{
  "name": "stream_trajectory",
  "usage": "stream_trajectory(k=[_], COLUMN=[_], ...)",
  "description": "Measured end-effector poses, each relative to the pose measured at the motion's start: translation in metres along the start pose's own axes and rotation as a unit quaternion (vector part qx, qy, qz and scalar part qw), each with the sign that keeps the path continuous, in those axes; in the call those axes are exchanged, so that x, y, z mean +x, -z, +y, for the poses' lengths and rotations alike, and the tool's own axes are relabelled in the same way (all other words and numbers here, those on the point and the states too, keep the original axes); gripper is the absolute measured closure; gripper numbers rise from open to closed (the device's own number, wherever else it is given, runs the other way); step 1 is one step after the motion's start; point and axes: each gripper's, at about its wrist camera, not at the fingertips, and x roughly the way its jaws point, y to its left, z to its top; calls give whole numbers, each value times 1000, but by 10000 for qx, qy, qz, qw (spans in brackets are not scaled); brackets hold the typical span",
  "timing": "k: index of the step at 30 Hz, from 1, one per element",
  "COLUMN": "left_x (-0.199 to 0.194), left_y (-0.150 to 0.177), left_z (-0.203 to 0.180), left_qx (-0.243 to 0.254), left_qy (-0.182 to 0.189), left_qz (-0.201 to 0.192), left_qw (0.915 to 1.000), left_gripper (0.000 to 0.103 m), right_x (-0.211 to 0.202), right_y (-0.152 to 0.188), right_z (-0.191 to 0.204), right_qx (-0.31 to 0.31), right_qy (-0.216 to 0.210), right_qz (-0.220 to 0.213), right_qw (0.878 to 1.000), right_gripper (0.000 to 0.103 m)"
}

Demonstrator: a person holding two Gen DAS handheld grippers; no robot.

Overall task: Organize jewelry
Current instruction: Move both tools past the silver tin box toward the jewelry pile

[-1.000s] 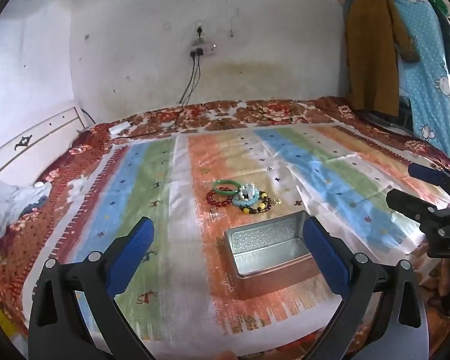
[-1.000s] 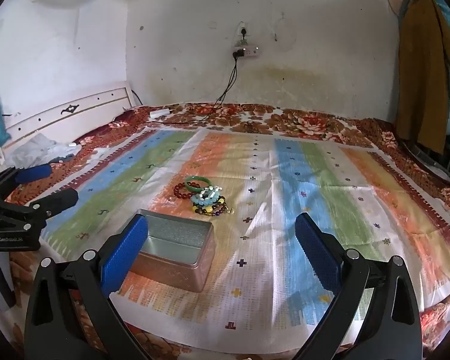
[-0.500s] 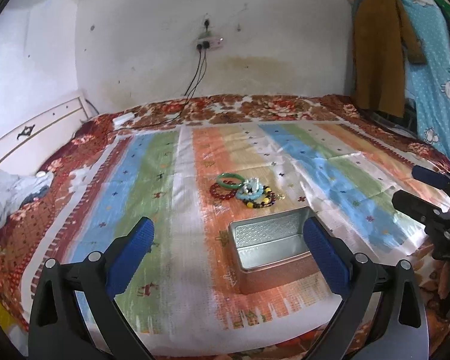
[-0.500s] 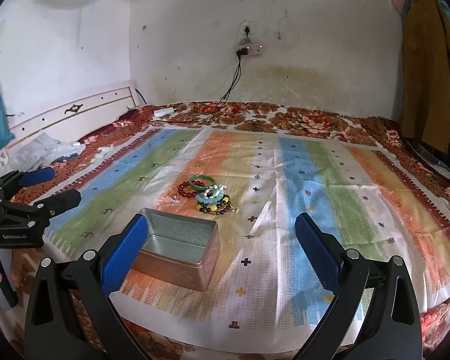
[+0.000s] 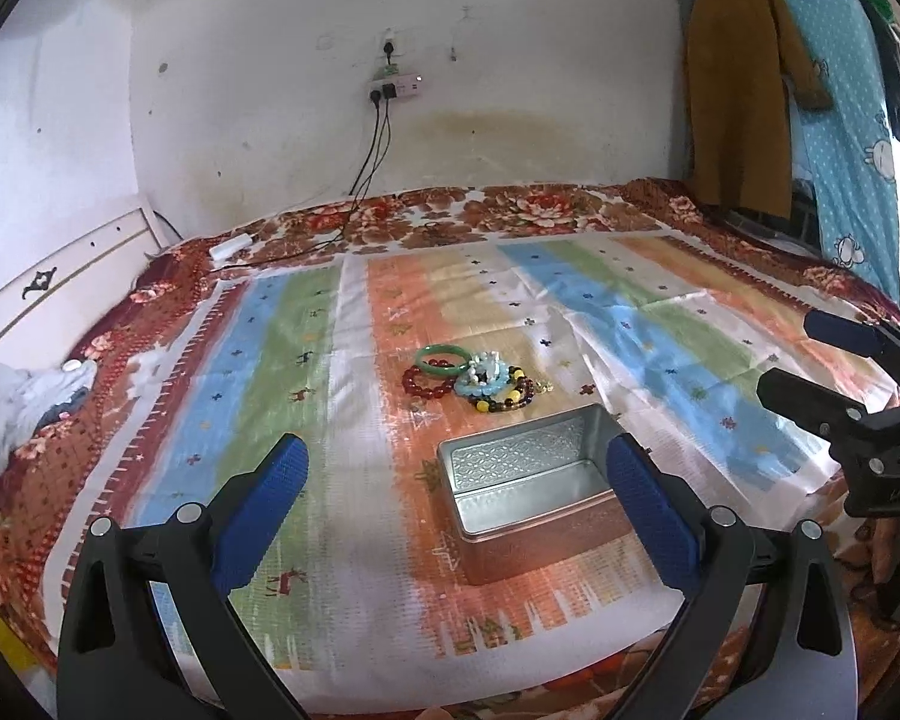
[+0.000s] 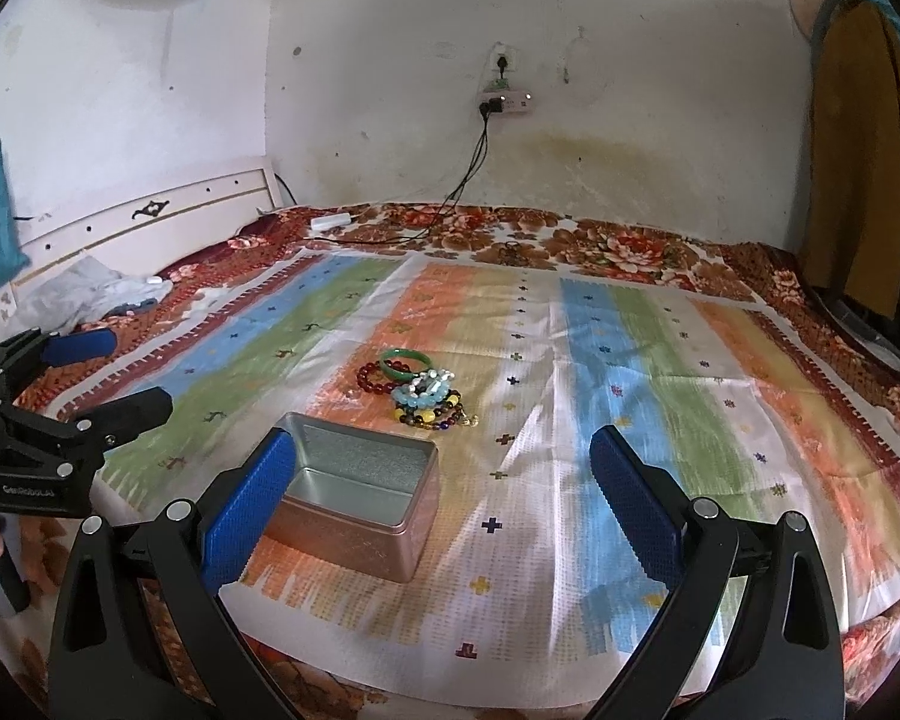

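— Where is the jewelry?

— A small heap of beaded bracelets (image 5: pixel 477 378), red, pale blue and dark-and-yellow, with a green bangle (image 5: pixel 443 358) on its far side, lies on the striped cloth (image 6: pixel 630 360) spread over the bed. Just in front sits an open rectangular silver tin (image 5: pixel 528 495); it looks empty, though its near corner is hidden.

— And the tongs?

— Left tongs (image 5: pixel 456 498) spread wide, holding nothing. Right tongs (image 6: pixel 444 486) likewise apart, above the bed's near edge.
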Motion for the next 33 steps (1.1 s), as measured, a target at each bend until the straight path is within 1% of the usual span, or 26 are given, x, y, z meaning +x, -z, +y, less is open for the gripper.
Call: stream_trajectory(k=[3,7,12,16,20,25,30,33], left_x=[2,0,3,12,20,31,44,51], left_y=[0,0,-1,-3,-6,-13,-22,-26], left_z=[1,0,-1,3,4,1,4,5], left_qx=[-22,16,44,-50,-114,-42,-153,-176], left_qy=[-24,-66,-106,-116,-95,-34,86,96], left_qz=[90,55,109,249,334,385,434,462], left_qw=[10000,10000,9999,9996,9993,9992,9989,9987], left_gripper=[5,5,5,5,5,5,5,5], right_x=[-1,0,4,12,21,32,41,46], right_y=[-1,-2,-1,-2,-4,-11,-15,-18], right_z=[-4,-7,-12,-15,-17,-20,-24,-23], right_qx=[65,155,241,322,350,389,461,431], right_qy=[6,18,53,45,56,61,52,58], right_qz=[-9,48,125,263,351,376,427,412], right_qw=[10000,9999,9996,9991,9988,9985,9980,9982], right_gripper=[4,4,4,4,4,4,4,4])
